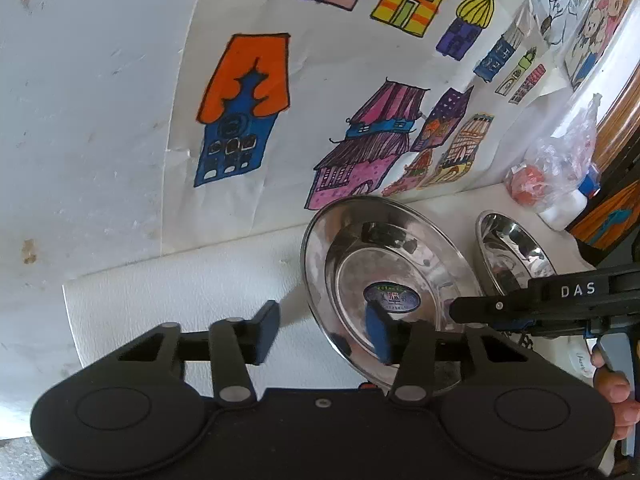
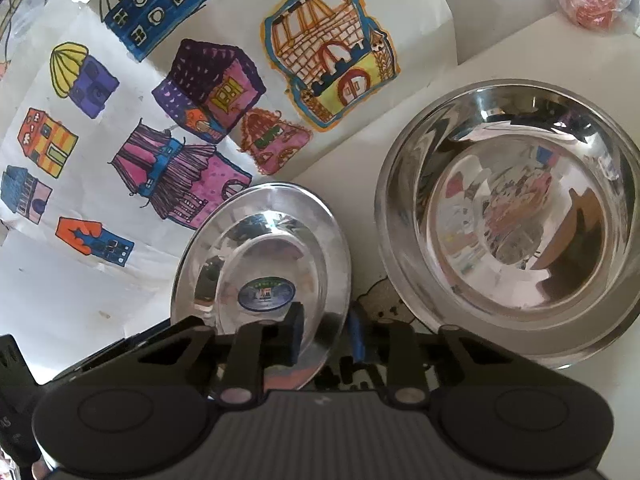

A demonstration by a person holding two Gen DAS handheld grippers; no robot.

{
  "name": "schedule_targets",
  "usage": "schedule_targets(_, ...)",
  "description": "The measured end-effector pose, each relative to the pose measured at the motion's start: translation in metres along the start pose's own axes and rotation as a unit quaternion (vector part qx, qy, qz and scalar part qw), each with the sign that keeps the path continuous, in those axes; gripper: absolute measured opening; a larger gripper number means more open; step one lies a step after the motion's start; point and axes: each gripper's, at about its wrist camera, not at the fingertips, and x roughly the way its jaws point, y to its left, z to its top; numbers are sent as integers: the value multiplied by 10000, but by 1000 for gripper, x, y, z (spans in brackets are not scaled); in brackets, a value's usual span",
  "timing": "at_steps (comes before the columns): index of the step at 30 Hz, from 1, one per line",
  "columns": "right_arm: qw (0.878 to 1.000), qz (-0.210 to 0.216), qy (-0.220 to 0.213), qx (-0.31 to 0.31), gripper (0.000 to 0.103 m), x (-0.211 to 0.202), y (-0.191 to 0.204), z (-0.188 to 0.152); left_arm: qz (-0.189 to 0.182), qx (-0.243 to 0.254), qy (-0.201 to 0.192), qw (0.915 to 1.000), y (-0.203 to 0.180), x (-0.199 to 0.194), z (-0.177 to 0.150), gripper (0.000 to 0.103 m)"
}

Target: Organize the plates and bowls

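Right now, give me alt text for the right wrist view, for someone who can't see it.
The right tongs straddle the near rim of a tilted steel plate with a blue sticker. A large steel bowl sits to its right on the white table, with colourful house drawings behind.

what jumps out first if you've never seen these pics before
The bright children's drawing of colourful houses fills the wall behind the table. In front of it a shiny steel plate with an oval blue sticker is tilted up off the white table, the right tongs straddling its rim. A deep steel bowl sits just right of it.
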Motion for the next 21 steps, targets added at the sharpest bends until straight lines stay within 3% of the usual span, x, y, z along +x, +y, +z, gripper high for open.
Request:
schedule_targets(3, 10000, 4, -16, -24, 19, 1, -1, 0, -17, -38, 52, 10000, 0, 1, 1, 36)
schedule_targets(7, 9999, -2, -68, -92, 19, 2, -1, 0, -34, -134, 120, 9998, 1, 4, 2, 21)
schedule_targets(21, 9988, 107, -321, -342, 20, -10, 10, -2, -6, -258, -190, 9995, 3, -15, 4, 19)
